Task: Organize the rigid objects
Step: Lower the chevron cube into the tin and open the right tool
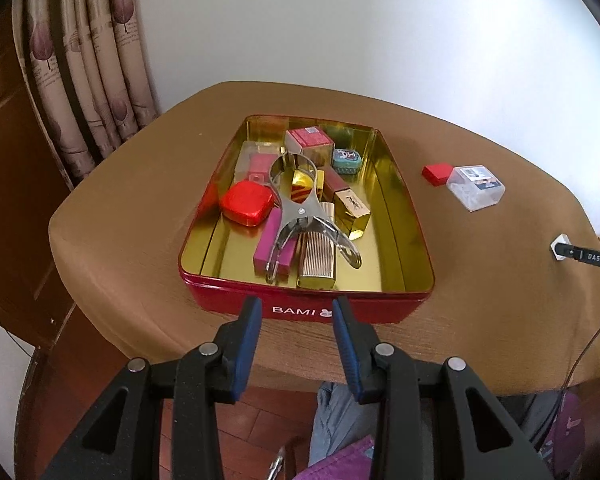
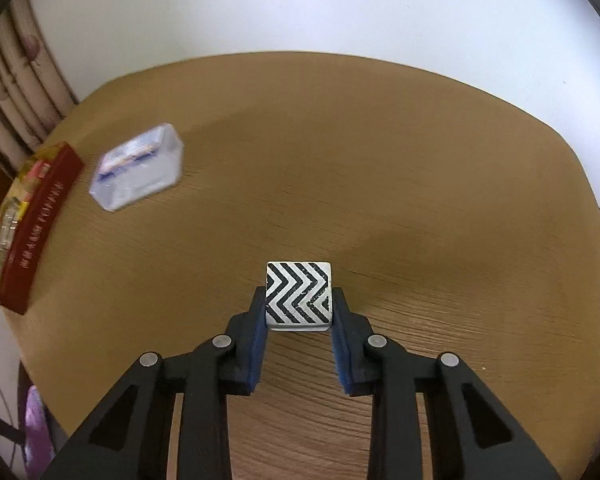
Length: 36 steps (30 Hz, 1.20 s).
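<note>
A red BAMI tin (image 1: 300, 309) with a gold inside holds several small boxes, a red foil square (image 1: 245, 203) and a metal clamp tool (image 1: 300, 212). My left gripper (image 1: 295, 312) is open and empty at the tin's near wall. On the table right of the tin lie a small red box (image 1: 437, 173) and a clear plastic box (image 1: 475, 187). My right gripper (image 2: 299, 304) is shut on a white block with black chevrons (image 2: 299, 294), just above the table. The clear box (image 2: 138, 168) and the tin (image 2: 36, 220) show blurred at the left of the right wrist view.
The brown wooden table (image 2: 380, 160) stands against a white wall (image 1: 340, 20), with curtains (image 1: 92, 72) at the left. The right gripper's tip with the white block (image 1: 561, 246) shows at the right edge of the left wrist view.
</note>
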### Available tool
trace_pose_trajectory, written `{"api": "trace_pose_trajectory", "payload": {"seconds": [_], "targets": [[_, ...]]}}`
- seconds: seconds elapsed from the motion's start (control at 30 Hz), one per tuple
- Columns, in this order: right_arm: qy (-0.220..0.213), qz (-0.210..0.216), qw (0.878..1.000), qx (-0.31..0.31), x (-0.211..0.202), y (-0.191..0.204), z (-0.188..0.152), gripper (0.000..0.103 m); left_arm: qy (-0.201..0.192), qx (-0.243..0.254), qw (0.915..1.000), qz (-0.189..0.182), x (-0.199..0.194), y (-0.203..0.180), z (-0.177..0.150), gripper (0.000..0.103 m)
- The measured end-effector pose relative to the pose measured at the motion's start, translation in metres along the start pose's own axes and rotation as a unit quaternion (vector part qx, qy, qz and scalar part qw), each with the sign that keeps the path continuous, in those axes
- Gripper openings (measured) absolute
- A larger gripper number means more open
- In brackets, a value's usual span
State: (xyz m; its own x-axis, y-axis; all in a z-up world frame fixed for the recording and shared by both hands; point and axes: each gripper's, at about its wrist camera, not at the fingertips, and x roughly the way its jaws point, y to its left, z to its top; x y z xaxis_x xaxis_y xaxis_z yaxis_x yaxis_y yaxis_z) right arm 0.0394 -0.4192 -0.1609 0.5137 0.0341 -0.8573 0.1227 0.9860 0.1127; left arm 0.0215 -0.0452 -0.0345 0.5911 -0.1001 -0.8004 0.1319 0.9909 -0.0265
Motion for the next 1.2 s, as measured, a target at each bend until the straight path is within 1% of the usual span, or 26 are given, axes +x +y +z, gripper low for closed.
{"api": "trace_pose_trajectory", "payload": {"seconds": [0.03, 0.1, 0.13, 0.2, 0.23, 0.3, 0.37, 0.4, 0.5, 0.57, 0.63, 0.8, 0.87, 0.97, 1.0, 1.03, 1.1, 1.13, 1.17, 1.2], "targets": [[-0.004, 0.010, 1.000, 0.001, -0.006, 0.003, 0.002, 0.027, -0.003, -0.005, 1.0000, 0.000, -0.001, 0.002, 0.000, 0.037], [-0.023, 0.058, 0.998, -0.001, -0.023, 0.017, 0.011, 0.027, -0.017, -0.028, 0.9995, 0.000, -0.007, 0.008, 0.002, 0.037], [-0.032, 0.073, 0.997, -0.012, -0.034, 0.032, 0.018, 0.027, -0.024, -0.040, 0.9989, -0.002, -0.010, 0.013, 0.003, 0.037], [-0.048, 0.105, 0.993, -0.037, -0.051, 0.066, 0.034, 0.027, -0.031, -0.068, 0.9972, -0.007, -0.012, 0.023, 0.005, 0.037], [-0.051, 0.128, 0.989, -0.050, -0.057, 0.086, 0.043, 0.027, -0.029, -0.077, 0.9965, -0.009, -0.011, 0.027, 0.005, 0.037], [-0.053, 0.164, 0.981, -0.084, -0.061, 0.133, 0.062, 0.027, -0.017, -0.099, 0.9949, -0.014, -0.006, 0.035, 0.005, 0.037], [-0.046, 0.181, 0.975, -0.118, -0.058, 0.178, 0.074, 0.027, 0.001, -0.112, 0.9935, -0.019, 0.001, 0.040, 0.005, 0.037], [-0.043, 0.185, 0.973, -0.134, -0.056, 0.197, 0.078, 0.027, 0.009, -0.118, 0.9928, -0.020, 0.004, 0.043, 0.004, 0.037], [-0.024, 0.194, 0.964, -0.179, -0.033, 0.255, 0.084, 0.027, 0.013, -0.123, 0.9922, -0.012, 0.008, 0.047, 0.004, 0.037], [-0.011, 0.183, 0.963, -0.196, -0.017, 0.276, 0.083, 0.027, 0.018, -0.124, 0.9921, -0.006, 0.010, 0.049, 0.004, 0.037], [0.003, 0.180, 0.964, -0.196, 0.004, 0.294, 0.086, 0.027, 0.022, -0.129, 0.9914, -0.007, 0.012, 0.051, 0.003, 0.037], [0.021, 0.172, 0.965, -0.195, 0.031, 0.313, 0.086, 0.027, 0.042, -0.136, 0.9897, -0.012, 0.021, 0.056, 0.002, 0.037], [0.025, 0.164, 0.967, -0.193, 0.041, 0.317, 0.087, 0.029, 0.045, -0.140, 0.9890, -0.017, 0.022, 0.058, 0.002, 0.037], [0.025, 0.169, 0.967, -0.188, 0.046, 0.319, 0.089, 0.030, 0.045, -0.139, 0.9892, -0.018, 0.023, 0.058, 0.001, 0.037], [0.021, 0.170, 0.967, -0.186, 0.047, 0.319, 0.089, 0.032, 0.045, -0.136, 0.9896, -0.016, 0.023, 0.057, 0.001, 0.037], [0.016, 0.174, 0.967, -0.183, 0.046, 0.316, 0.090, 0.036, 0.045, -0.134, 0.9899, -0.014, 0.023, 0.056, 0.001, 0.037], [-0.002, 0.180, 0.969, -0.169, 0.036, 0.304, 0.088, 0.041, 0.044, -0.132, 0.9902, -0.013, 0.023, 0.056, 0.001, 0.037], [-0.012, 0.175, 0.971, -0.164, 0.031, 0.297, 0.088, 0.054, 0.044, -0.132, 0.9902, -0.012, 0.023, 0.056, 0.001, 0.037], [-0.025, 0.163, 0.973, -0.158, 0.024, 0.289, 0.086, 0.077, 0.044, -0.134, 0.9900, -0.013, 0.022, 0.056, 0.001, 0.037], [-0.041, 0.147, 0.977, -0.152, 0.017, 0.274, 0.083, 0.087, 0.045, -0.135, 0.9897, -0.014, 0.023, 0.057, 0.001, 0.037]]}}
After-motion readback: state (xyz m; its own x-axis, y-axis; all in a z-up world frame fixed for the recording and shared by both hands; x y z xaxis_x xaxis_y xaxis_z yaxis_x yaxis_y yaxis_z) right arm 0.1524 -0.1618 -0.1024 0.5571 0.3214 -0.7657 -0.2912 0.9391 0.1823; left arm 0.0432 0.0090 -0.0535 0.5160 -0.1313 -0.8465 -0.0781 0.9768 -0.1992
